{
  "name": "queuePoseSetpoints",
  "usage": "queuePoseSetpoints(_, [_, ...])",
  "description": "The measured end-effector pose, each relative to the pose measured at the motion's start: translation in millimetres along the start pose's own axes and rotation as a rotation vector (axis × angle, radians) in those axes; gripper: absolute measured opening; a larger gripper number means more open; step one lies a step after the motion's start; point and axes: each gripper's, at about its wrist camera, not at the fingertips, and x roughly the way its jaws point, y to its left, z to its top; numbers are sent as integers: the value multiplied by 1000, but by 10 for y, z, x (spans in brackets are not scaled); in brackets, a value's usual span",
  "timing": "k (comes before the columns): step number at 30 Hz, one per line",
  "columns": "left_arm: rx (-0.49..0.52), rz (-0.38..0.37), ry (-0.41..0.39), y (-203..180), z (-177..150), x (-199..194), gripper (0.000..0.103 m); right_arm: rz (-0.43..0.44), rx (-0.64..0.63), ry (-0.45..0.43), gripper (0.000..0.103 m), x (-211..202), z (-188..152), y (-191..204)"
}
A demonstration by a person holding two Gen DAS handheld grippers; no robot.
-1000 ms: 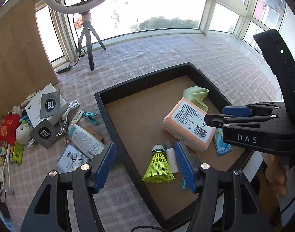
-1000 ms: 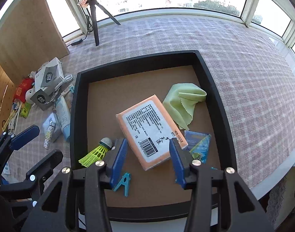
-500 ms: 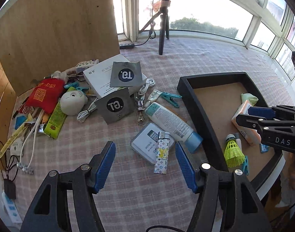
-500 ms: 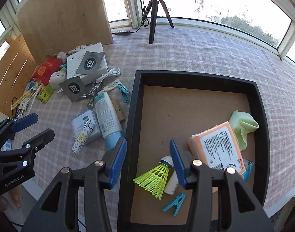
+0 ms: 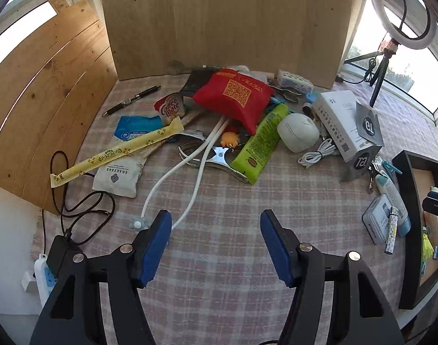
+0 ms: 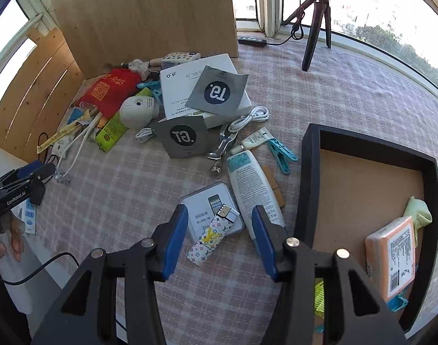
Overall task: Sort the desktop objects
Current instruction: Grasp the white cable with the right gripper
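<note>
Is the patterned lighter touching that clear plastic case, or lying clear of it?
Touching. The right wrist view shows the patterned lighter lying across the clear plastic case, its metal top resting on the case's lid.

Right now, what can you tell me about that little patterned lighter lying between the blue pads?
The lighter is a slim rectangular stick, white with a small multicoloured monogram print and a yellow mark mid-body, topped by a silvery metal cap. It lies flat and slanted, cap end resting on the clear plastic case, tail end on the checked tablecloth. The white lotion tube lies just beside it. The right hand-held gripper is open around it, not touching.
</note>
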Motion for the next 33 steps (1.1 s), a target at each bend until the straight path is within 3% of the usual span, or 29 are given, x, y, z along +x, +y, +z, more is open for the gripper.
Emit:
queuePoseSetpoints(8, [-72, -16, 92, 754, 135, 502, 60, 146, -21, 33, 44, 442, 291, 939])
queuePoseSetpoints(12, [-28, -38, 129, 840, 190, 679, 60, 182, -42, 49, 39, 740, 442, 1440])
queuePoseSetpoints(14, [-1, -55, 146, 846, 219, 749, 60, 199, -37, 74, 30, 917, 503, 1653])
queuePoseSetpoints(19, [42, -73, 182, 848, 254, 909, 55, 239, -14, 138, 28, 1372, 640, 2099])
queuePoseSetpoints(27, [88, -135, 232, 771, 229, 1092, 38, 296, 76, 214, 25, 1873, 779, 2341])
queuePoseSetpoints(31, [87, -164, 249, 723, 203, 1153, 35, 305, 109, 226, 22, 2008, 833, 2381])
queuePoseSetpoints(33, [73, -174, 253, 743, 201, 1166, 29, 312, 123, 231, 22, 2016, 858, 2384])
